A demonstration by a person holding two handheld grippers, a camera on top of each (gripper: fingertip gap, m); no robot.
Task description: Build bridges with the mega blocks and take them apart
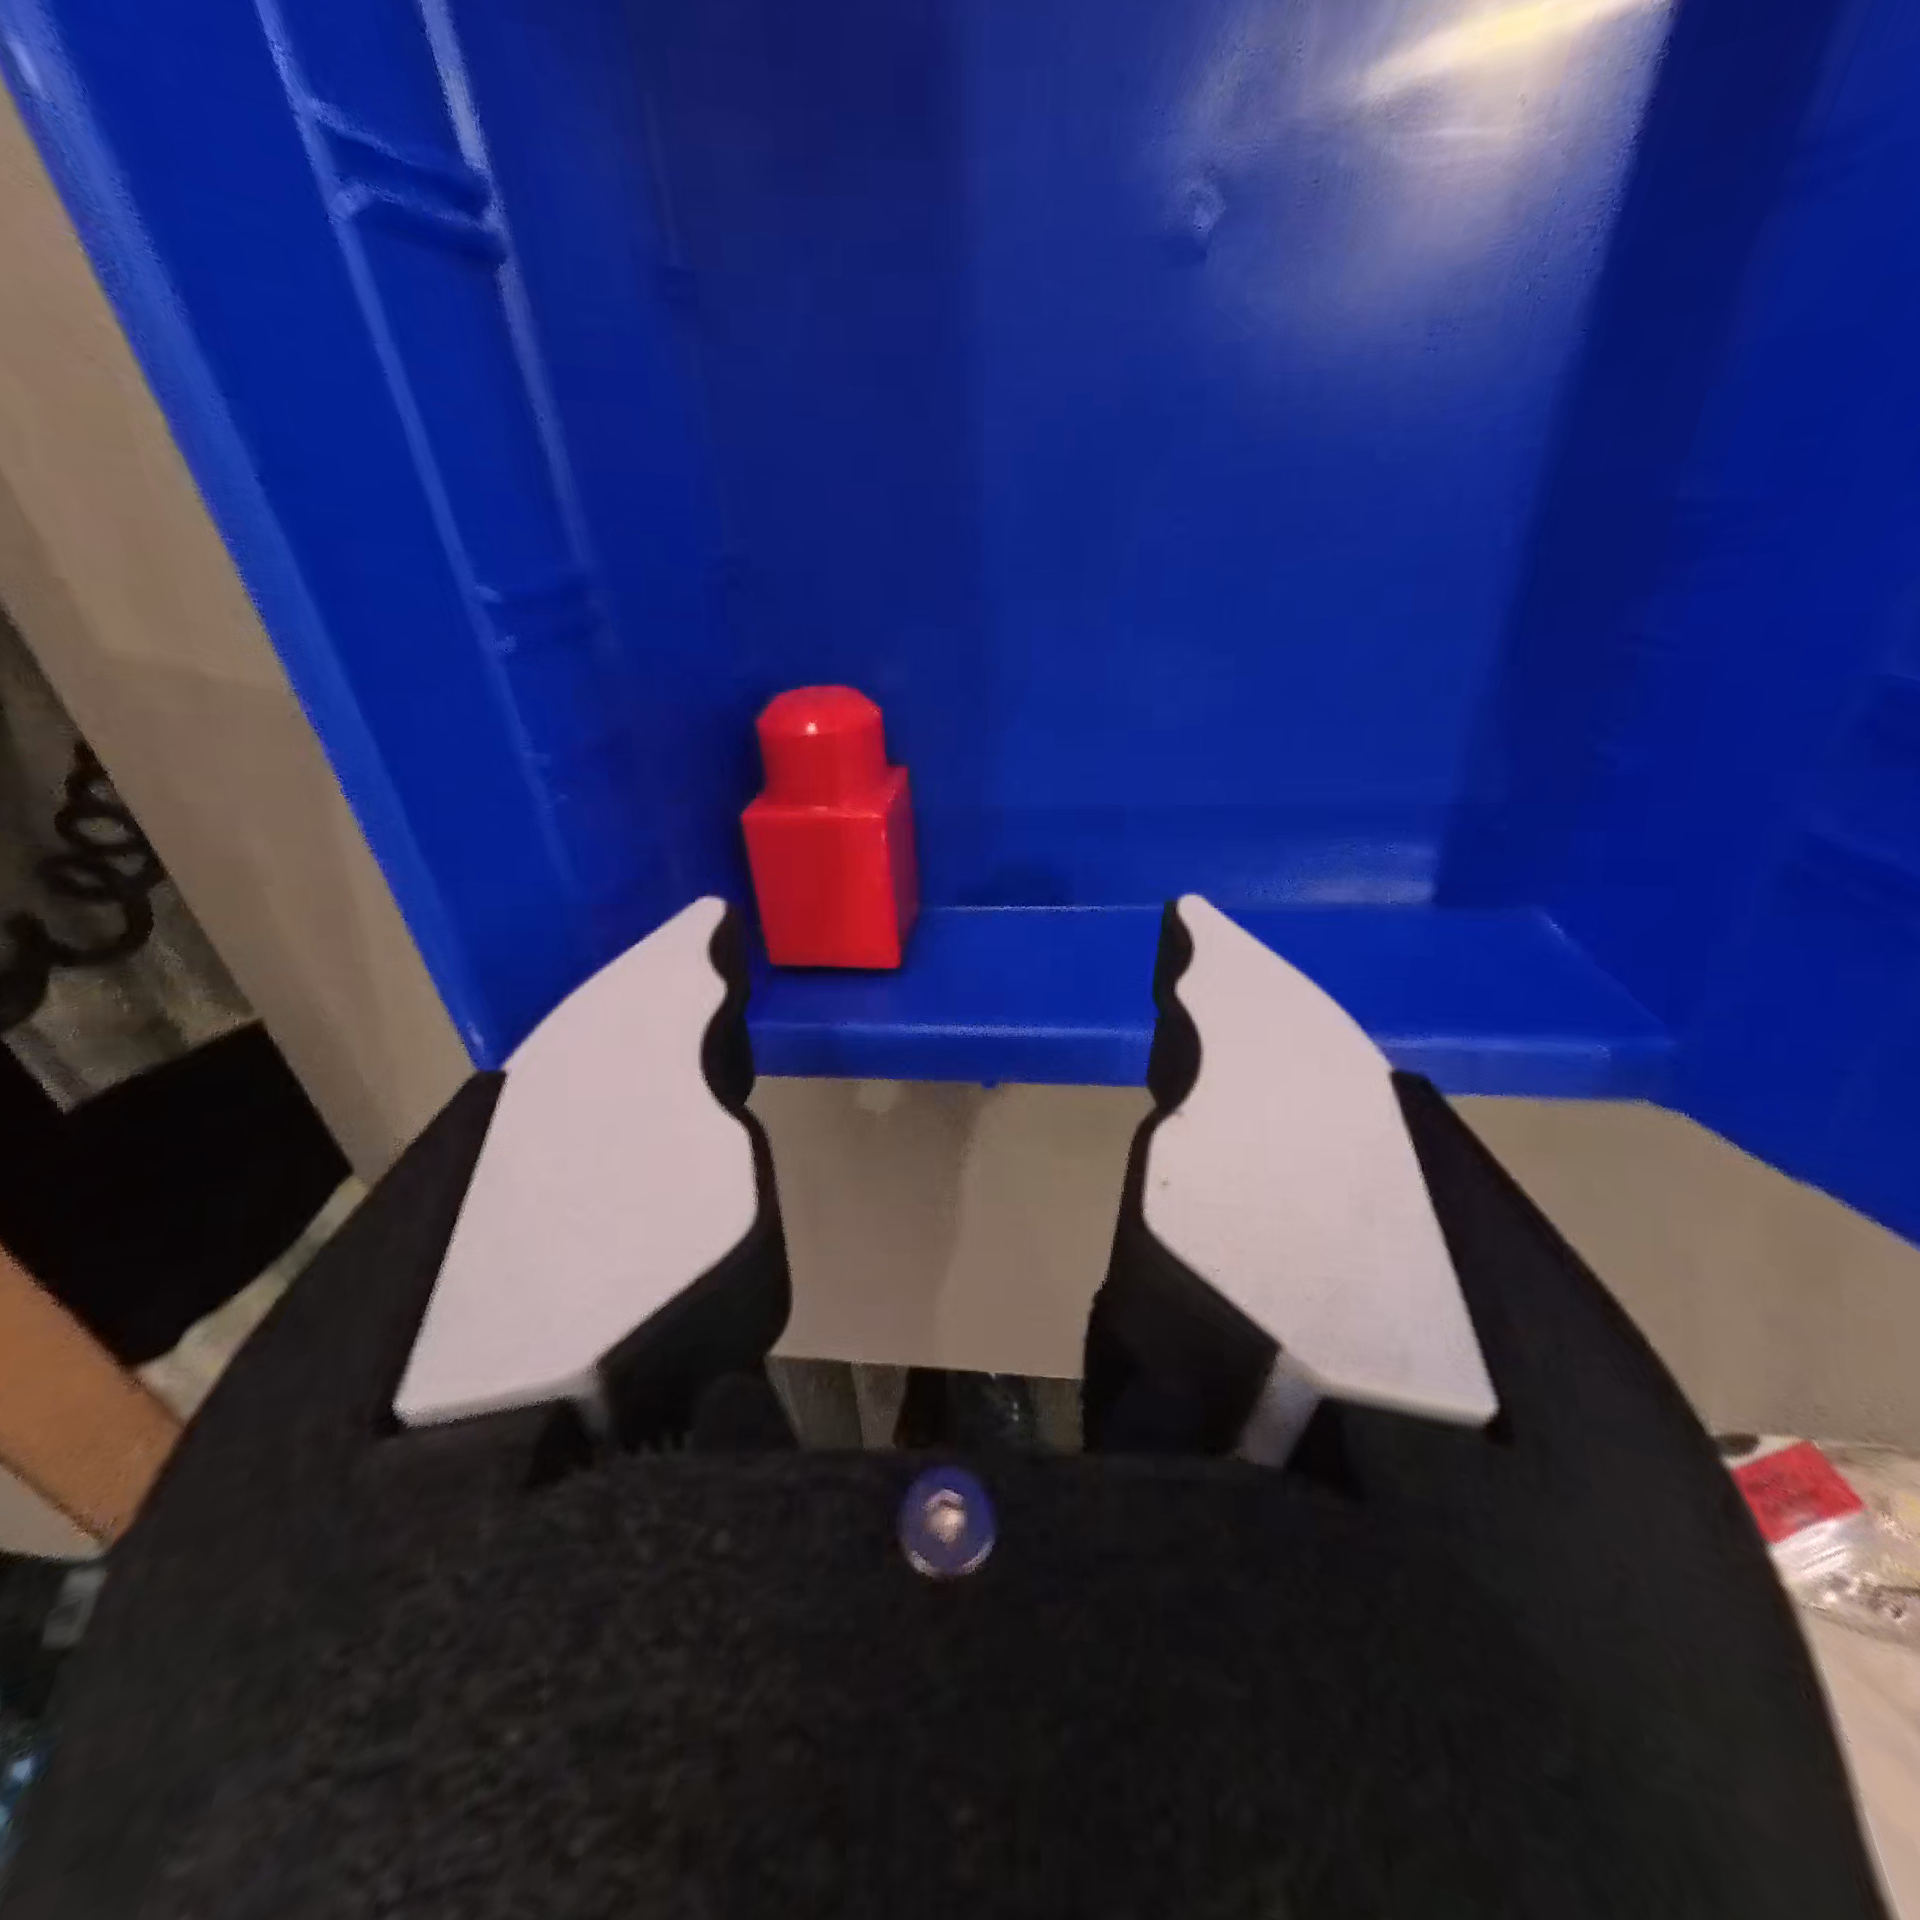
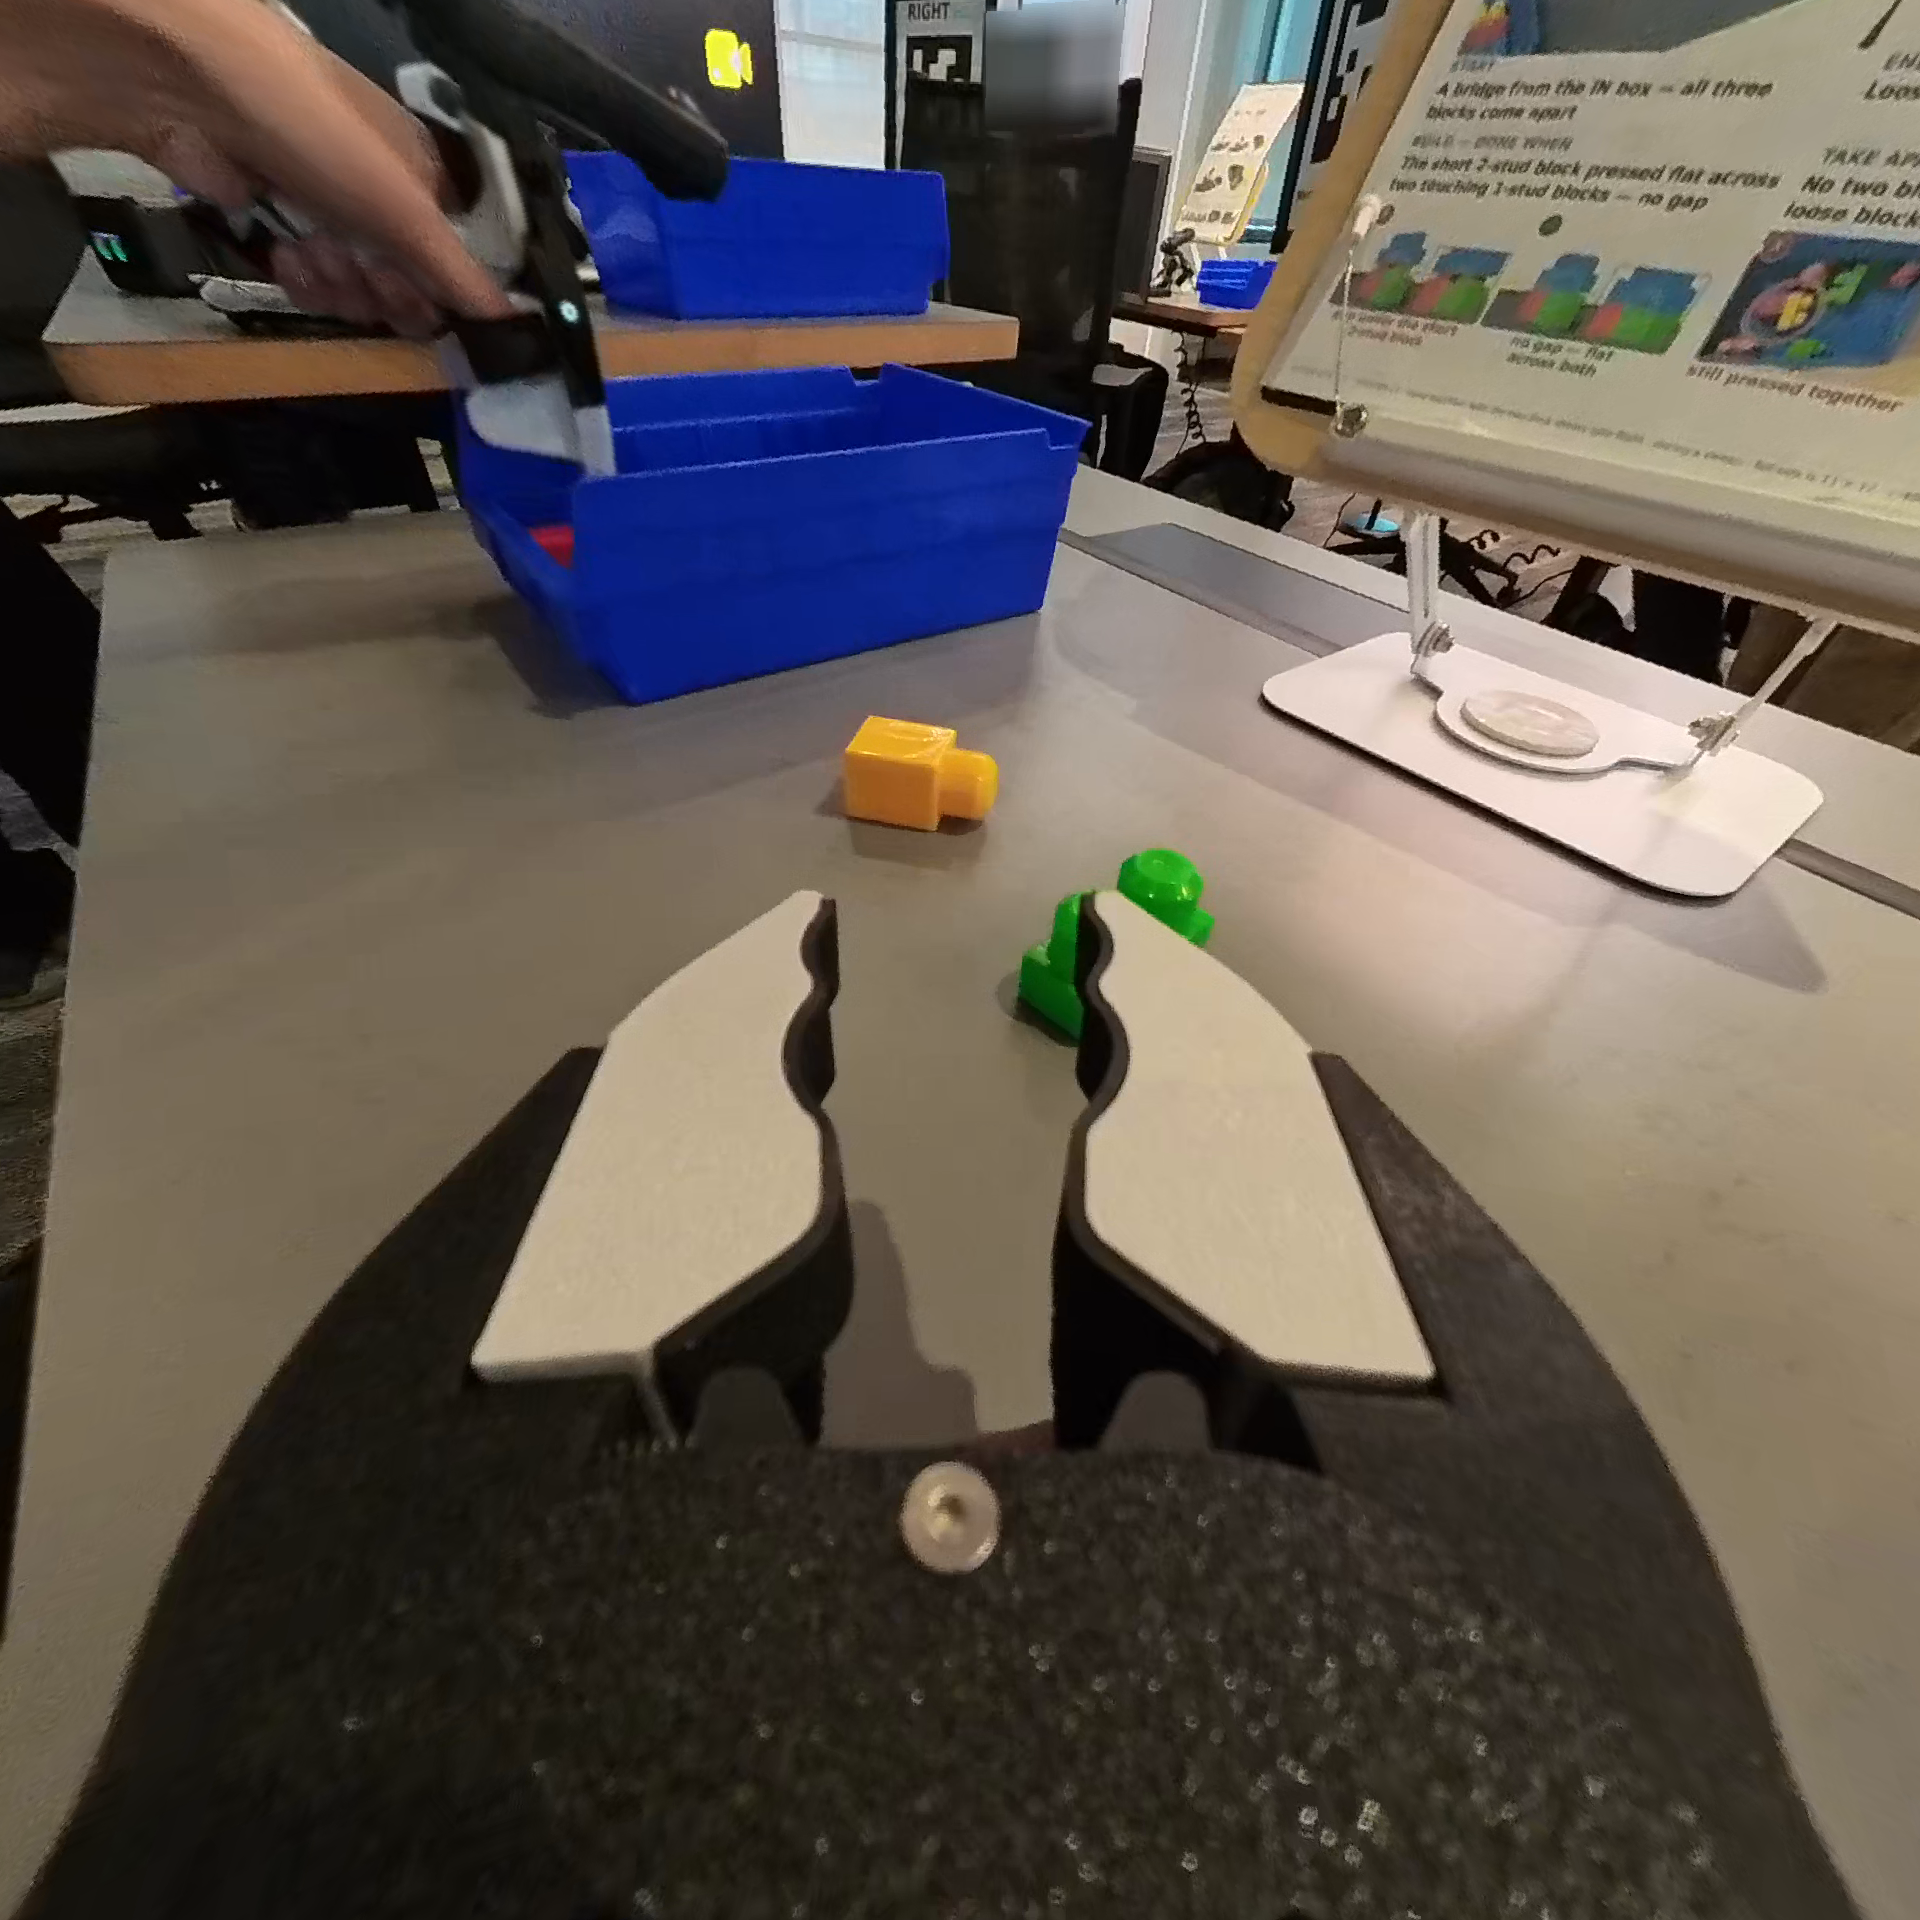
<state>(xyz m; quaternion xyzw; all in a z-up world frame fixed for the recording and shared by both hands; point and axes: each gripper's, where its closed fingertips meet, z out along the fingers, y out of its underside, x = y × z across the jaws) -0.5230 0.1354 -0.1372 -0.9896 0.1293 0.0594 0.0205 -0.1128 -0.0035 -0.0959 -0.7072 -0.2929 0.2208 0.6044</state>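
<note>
Grey table (image 2: 416, 883): a flat grey tabletop filling the middle of the right wrist view, carrying the bin, the stand and the loose blocks.
Blue plastic bin (image 2: 831, 561): an open-topped blue plastic storage bin in the upper centre of the right wrist view; its inside wall (image 1: 1143, 468) fills most of the left wrist view.
Instruction board (image 2: 1610, 239): a white printed sheet in a pale wooden frame, tilted on a white metal stand at the upper right.
Left gripper (image 1: 951, 987): black body with grey fingers set wide apart and nothing between them, pointing into the bin; in the right wrist view it (image 2: 540, 416) hangs over the bin's left rim, held by a hand (image 2: 260, 156) at the upper left.
Right gripper (image 2: 956, 997): grey fingers parted, nothing between them, low over the table in the lower centre.
Yellow one-stud block (image 2: 914, 774): lies on its side on the table, stud pointing right, below the bin.
Green two-stud block (image 2: 1122, 935): rests on the table just behind the right finger's tip, partly hidden by it.
Red one-stud block (image 1: 831, 842): stands upright on the bin floor, just beyond the left finger's tip.
</note>
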